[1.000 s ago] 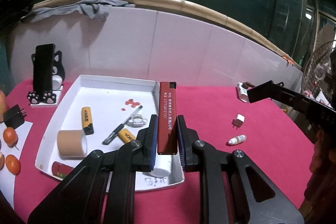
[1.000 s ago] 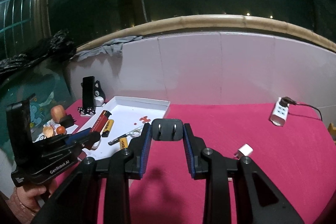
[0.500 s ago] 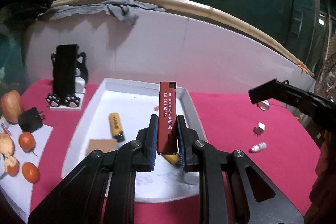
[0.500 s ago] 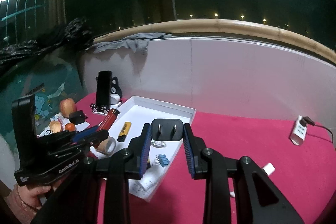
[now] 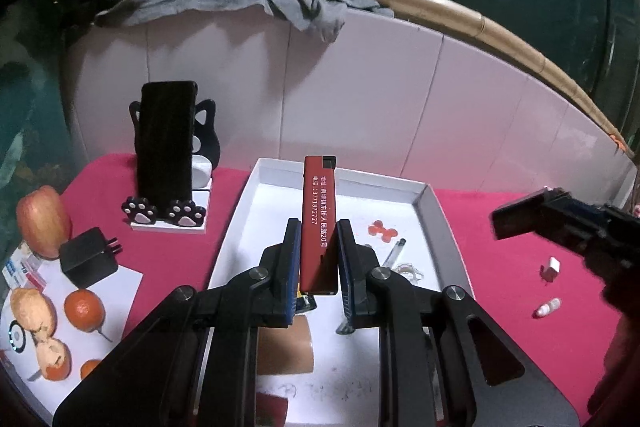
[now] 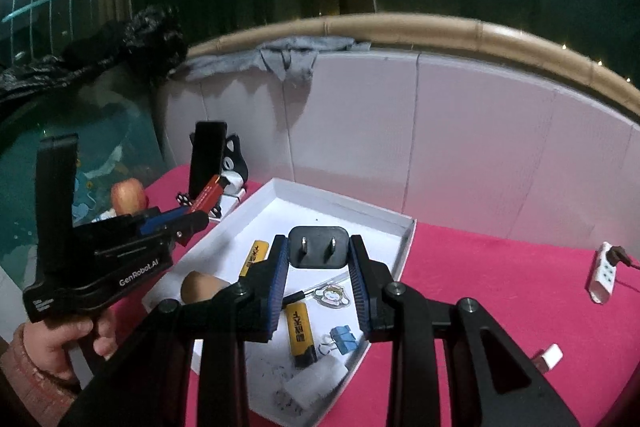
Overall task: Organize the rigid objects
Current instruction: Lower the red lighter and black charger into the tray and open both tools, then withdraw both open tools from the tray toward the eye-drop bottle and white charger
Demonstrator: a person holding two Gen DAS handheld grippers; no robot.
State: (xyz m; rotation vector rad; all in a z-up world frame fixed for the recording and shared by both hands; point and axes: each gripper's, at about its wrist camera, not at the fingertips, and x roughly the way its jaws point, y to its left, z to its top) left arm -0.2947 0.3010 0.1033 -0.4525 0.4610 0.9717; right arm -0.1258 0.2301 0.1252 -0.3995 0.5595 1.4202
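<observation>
My left gripper point(image 5: 319, 259) is shut on a red lighter point(image 5: 319, 223) held upright above the white tray point(image 5: 430, 199). My right gripper point(image 6: 319, 281) is shut on a black two-pin plug adapter point(image 6: 319, 247), held over the same tray point(image 6: 406, 239). In the tray lie two yellow lighters point(image 6: 301, 335), a brown tape roll point(image 6: 198, 287), a pen point(image 5: 394, 253), a blue binder clip point(image 6: 344, 335) and red beads point(image 5: 383, 230). The left gripper with the red lighter also shows in the right wrist view point(image 6: 188, 223).
On the pink cloth: a black phone on a cat stand point(image 5: 166, 143), a black charger point(image 5: 88, 263), an apple point(image 5: 42, 221), oranges point(image 5: 84, 309), a small white plug point(image 5: 552, 269), a small white bottle point(image 5: 548, 307), a white power strip point(image 6: 604, 273). A white wall panel stands behind.
Both grippers have moved left and closer over the tray, still holding their objects. The tray now fills the lower middle of both views.
</observation>
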